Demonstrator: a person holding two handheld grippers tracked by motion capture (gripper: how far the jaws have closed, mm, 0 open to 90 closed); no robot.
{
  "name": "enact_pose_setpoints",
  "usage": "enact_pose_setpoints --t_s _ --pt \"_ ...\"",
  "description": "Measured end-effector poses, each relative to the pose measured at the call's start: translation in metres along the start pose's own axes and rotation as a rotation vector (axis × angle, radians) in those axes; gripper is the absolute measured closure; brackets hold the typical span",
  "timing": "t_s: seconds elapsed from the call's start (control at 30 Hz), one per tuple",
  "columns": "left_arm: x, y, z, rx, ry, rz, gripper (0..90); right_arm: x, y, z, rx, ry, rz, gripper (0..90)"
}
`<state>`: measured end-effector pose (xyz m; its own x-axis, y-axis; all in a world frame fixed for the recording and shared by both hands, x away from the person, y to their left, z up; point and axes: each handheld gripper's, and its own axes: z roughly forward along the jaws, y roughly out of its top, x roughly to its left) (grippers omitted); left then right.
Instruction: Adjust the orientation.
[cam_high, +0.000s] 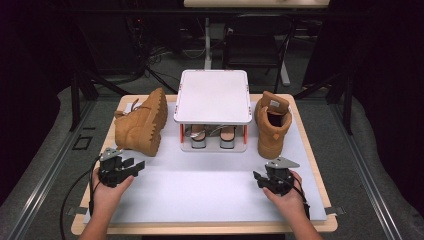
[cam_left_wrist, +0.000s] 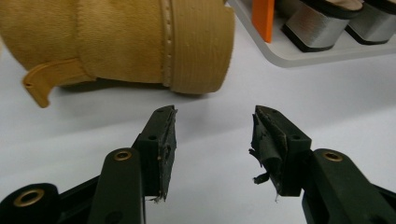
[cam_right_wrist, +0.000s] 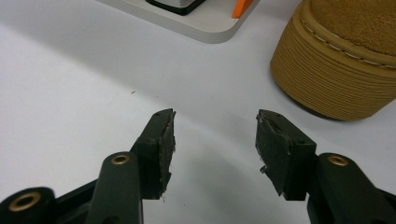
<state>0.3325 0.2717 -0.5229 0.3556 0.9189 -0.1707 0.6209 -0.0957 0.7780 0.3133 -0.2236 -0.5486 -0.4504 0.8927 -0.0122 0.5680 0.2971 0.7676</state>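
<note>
Near the front edge of the table, both grippers hover with jaws apart and nothing between them
Left gripper sits just short of the tan boot lying on its side, bare mat between; right gripper is near the upright tan boot, well apart from the left. A white shoe rack stands between the boots, and open mat spreads across the near half

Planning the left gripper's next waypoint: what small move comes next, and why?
Probably ease the left gripper forward to the tipped boot. Its jaws stand open and empty just short of the ribbed sole, and that boot lies on its side while the other boot stands upright.
</note>
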Motion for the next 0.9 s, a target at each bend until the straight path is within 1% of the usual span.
enact_pose_setpoints --t_s 0.13,0.2,0.23,0.3,0.33,0.4,0.5,0.6,0.63,0.7,0.73,0.77,0.83,0.87,0.9 --pt "0.006 0.001 -0.002 0.003 0.002 -0.011 48.1 -0.001 0.0 0.001 0.006 0.001 -0.002 47.0" --pt "0.009 0.002 -0.002 0.004 0.007 -0.01 47.0 -0.001 0.0 0.001 -0.003 -0.001 0.005 47.0" --pt "0.01 0.002 -0.003 0.004 0.005 -0.014 46.2 -0.002 0.0 0.001 0.004 -0.003 -0.001 47.0" --pt "0.012 0.002 -0.003 -0.009 0.01 -0.012 44.3 -0.002 0.0 0.001 0.005 -0.003 0.0 47.0" --pt "0.014 0.002 -0.004 -0.007 0.016 -0.006 43.9 -0.002 0.0 0.001 0.004 -0.001 0.006 47.0" --pt "0.016 0.001 -0.004 -0.021 0.015 -0.006 43.6 -0.003 -0.001 0.001 0.006 0.002 0.009 47.0" --pt "0.019 0.002 -0.004 -0.019 0.018 0.004 43.6 -0.003 -0.001 0.002 0.015 0.006 0.009 47.1" --pt "0.022 0.005 -0.004 -0.024 0.003 -0.018 42.0 -0.004 -0.001 0.003 0.02 0.009 0.022 47.1" --pt "0.023 0.007 -0.005 -0.027 0.007 -0.032 42.0 -0.004 -0.001 0.003 0.021 0.01 0.025 47.1" --pt "0.026 0.01 -0.006 -0.025 0.011 -0.048 42.0 -0.003 -0.002 0.004 0.018 0.017 0.034 47.1" --pt "0.028 0.012 -0.006 -0.022 0.011 -0.06 42.1 -0.003 -0.002 0.005 0.018 0.018 0.034 47.1" --pt "0.03 0.013 -0.006 -0.016 0.02 -0.069 42.0 -0.003 -0.002 0.005 0.017 0.016 0.035 47.1" --pt "0.034 0.017 -0.006 -0.013 0.028 -0.085 42.3 -0.003 -0.002 0.005 0.024 0.019 0.025 47.1" --pt "0.036 0.018 -0.005 -0.008 0.011 -0.09 45.3 -0.002 -0.002 0.005 0.02 0.018 0.029 47.1" --pt "0.038 0.019 -0.004 -0.007 0.005 -0.094 49.0 -0.002 -0.002 0.005 0.025 0.018 0.026 47.1"
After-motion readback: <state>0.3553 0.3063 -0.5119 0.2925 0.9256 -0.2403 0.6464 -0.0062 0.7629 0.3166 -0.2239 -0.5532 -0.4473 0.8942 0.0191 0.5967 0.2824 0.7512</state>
